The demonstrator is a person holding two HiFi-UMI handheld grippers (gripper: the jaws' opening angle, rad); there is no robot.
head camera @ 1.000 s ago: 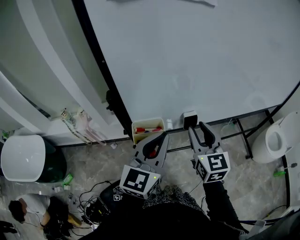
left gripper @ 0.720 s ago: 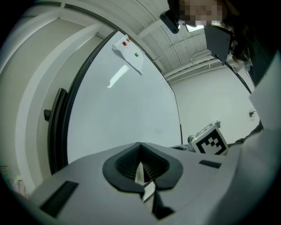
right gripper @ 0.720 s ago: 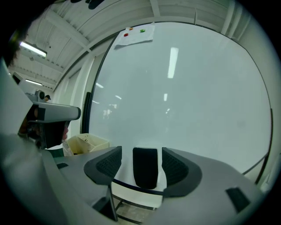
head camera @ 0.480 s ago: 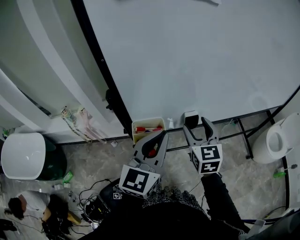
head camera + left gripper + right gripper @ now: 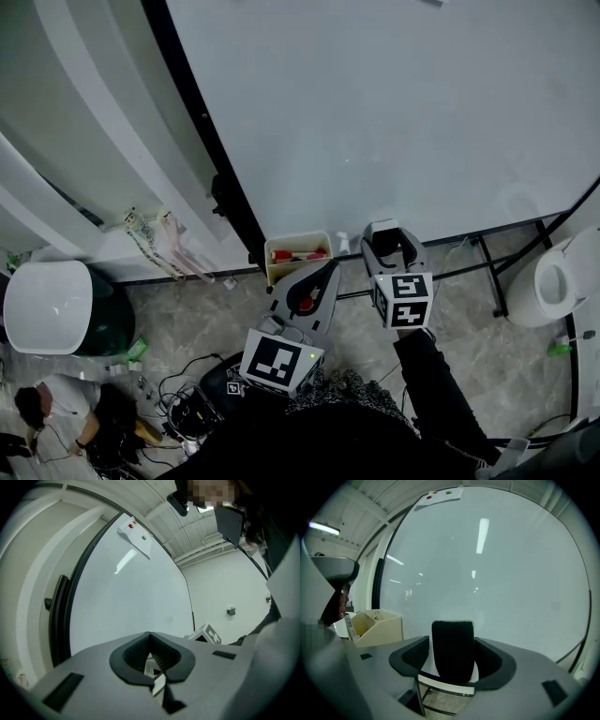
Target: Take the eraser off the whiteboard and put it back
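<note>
Filling most of the scene, a big whiteboard (image 5: 403, 122) in a black frame stands over a grey stone floor (image 5: 197, 323). At its lower edge the right gripper (image 5: 390, 251) has its jaws spread wide, having just been opening. The eraser (image 5: 452, 648) stands upright between them against the board, its black pad towards the gripper's camera, and the jaws flank it without squeezing. A second ago this gripper was short of the eraser with narrower jaws, and it has since come forward around it. The left gripper (image 5: 326, 272) has not shifted: it is level, tips closed together on nothing, just left of the right one.

Counted, there are two grippers, one eraser and one container. The container is a cream open-topped box (image 5: 379, 630) at the board's bottom edge, just left of the eraser. It holds a few red-and-white items, too small to name. One sheet of paper (image 5: 440, 494) is fixed near the board's top with a red dot and a green dot. Farther out, a white-lidded bin (image 5: 47, 314) and a tangle of cables (image 5: 187, 403) are on the floor.
</note>
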